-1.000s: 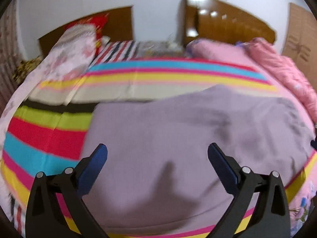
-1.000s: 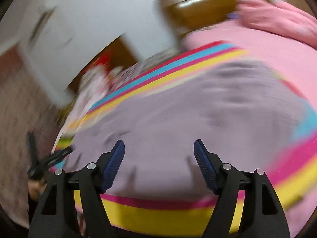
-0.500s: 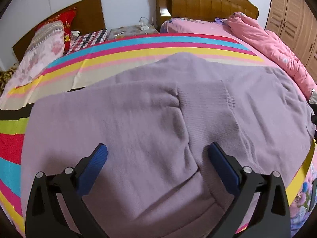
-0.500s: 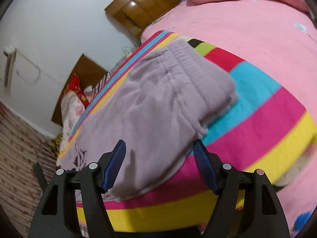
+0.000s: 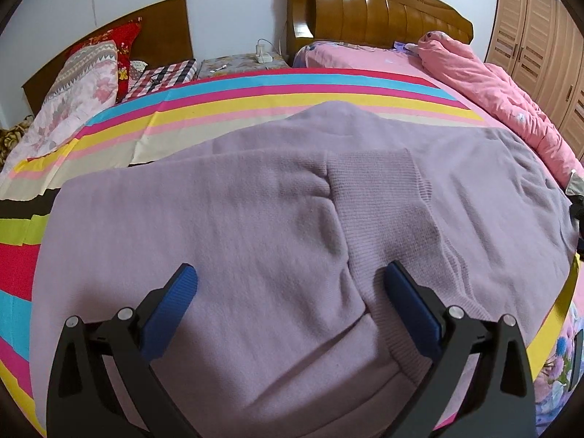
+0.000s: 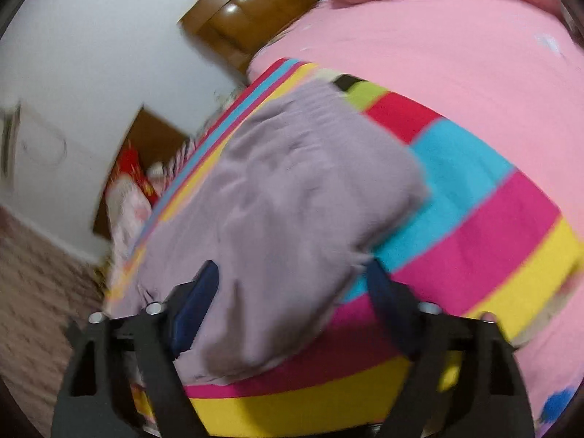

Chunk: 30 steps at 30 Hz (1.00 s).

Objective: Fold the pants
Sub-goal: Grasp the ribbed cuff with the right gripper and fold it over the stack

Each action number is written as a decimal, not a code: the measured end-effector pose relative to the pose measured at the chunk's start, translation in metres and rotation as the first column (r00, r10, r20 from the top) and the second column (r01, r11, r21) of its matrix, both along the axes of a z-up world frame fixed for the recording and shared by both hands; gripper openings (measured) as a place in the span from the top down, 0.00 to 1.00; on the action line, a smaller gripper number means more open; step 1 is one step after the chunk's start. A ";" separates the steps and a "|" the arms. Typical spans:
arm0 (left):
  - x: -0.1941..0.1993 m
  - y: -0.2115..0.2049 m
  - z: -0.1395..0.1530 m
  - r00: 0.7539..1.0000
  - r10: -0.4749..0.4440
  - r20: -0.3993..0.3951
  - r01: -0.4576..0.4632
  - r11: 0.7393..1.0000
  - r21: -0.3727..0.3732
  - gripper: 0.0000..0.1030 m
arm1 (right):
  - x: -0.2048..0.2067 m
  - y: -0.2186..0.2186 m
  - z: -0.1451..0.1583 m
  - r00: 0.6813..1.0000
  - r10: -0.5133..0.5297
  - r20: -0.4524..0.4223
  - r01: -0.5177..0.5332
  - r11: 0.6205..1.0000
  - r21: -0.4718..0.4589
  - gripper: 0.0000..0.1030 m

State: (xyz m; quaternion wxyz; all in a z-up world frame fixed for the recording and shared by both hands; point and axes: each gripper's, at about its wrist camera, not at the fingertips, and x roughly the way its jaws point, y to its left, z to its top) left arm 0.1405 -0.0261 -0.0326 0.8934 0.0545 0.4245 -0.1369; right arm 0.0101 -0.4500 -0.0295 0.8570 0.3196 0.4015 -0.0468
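Lilac pants [image 5: 255, 226] lie spread on the striped sheet [image 5: 292, 87]; left gripper [image 5: 288, 292] gapes over the hem, right gripper [image 6: 292, 292], just widening, straddles an edge unpinched. Next: pinch both ends.

Lilac knit pants [image 5: 255, 219] spread flat

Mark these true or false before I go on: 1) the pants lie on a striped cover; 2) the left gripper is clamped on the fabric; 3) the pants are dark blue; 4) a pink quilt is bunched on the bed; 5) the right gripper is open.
1) True: the pants lie on the striped cover.
2) False: the left gripper is open, its jaws apart over the fabric, pinching nothing.
3) False: they are light purple.
4) True: the pink quilt is heaped by the headboard.
5) True: the right gripper has just been opening wider; the pants' edge lies between its jaws, ungripped.
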 end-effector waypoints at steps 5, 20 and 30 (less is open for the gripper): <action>0.001 0.001 0.000 1.000 0.002 -0.005 -0.002 1.000 -0.006 0.01 | -0.014 -0.010 -0.019 0.998 -0.049 0.050 0.041 0.987 0.153 0.78; -0.064 0.150 0.065 0.929 0.336 0.152 -0.306 0.932 -0.193 0.02 | 0.024 0.267 0.159 0.680 0.611 0.406 -0.416 0.777 -0.473 0.81; -0.101 0.244 0.054 0.854 0.511 0.097 -0.495 0.856 -0.151 0.02 | -0.025 0.482 0.009 0.412 0.899 -0.148 -0.498 0.086 -0.863 0.80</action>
